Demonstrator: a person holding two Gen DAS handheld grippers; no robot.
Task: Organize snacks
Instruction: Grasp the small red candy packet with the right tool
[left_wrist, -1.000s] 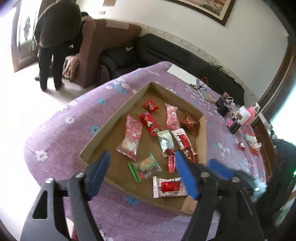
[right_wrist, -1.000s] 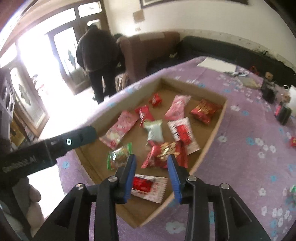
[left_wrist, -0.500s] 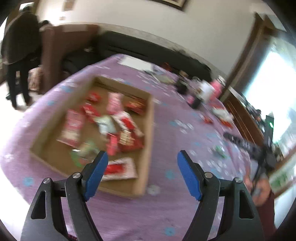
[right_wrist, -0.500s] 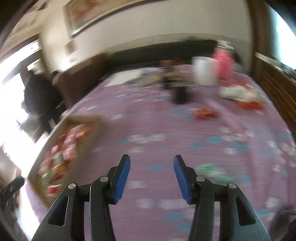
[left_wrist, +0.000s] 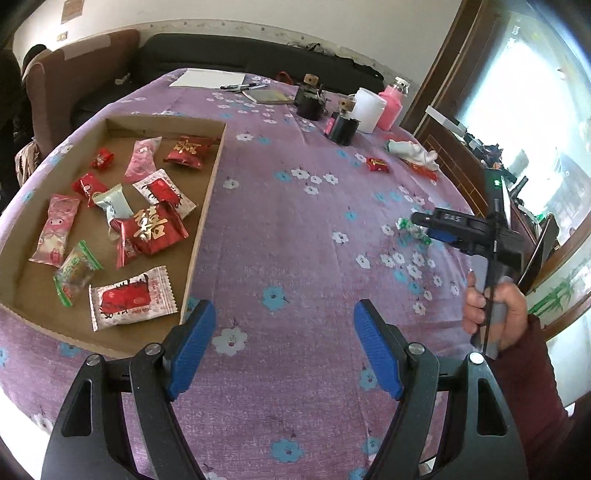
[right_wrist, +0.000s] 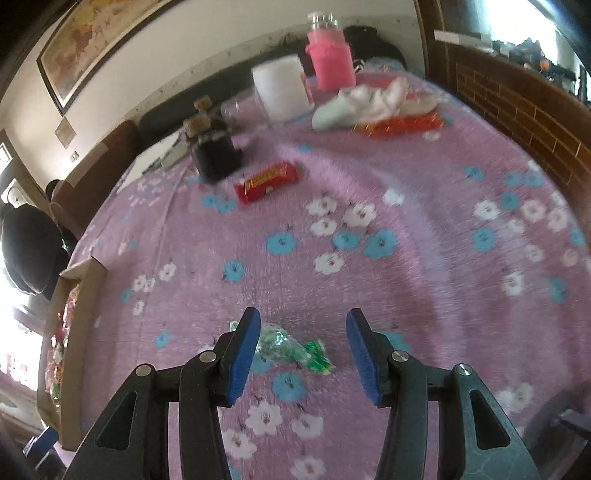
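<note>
Green candy (right_wrist: 291, 347) lies on purple flowered tablecloth (right_wrist: 369, 258), well apart from cardboard tray (left_wrist: 207, 206) with other snacks. Right gripper (right_wrist: 301, 354) over it, jaws just opened wider, apart, candy between them near left pad, pads not pressing. Left gripper (left_wrist: 284, 343) jaws wide apart, empty, above cloth beside tray corner.
</note>
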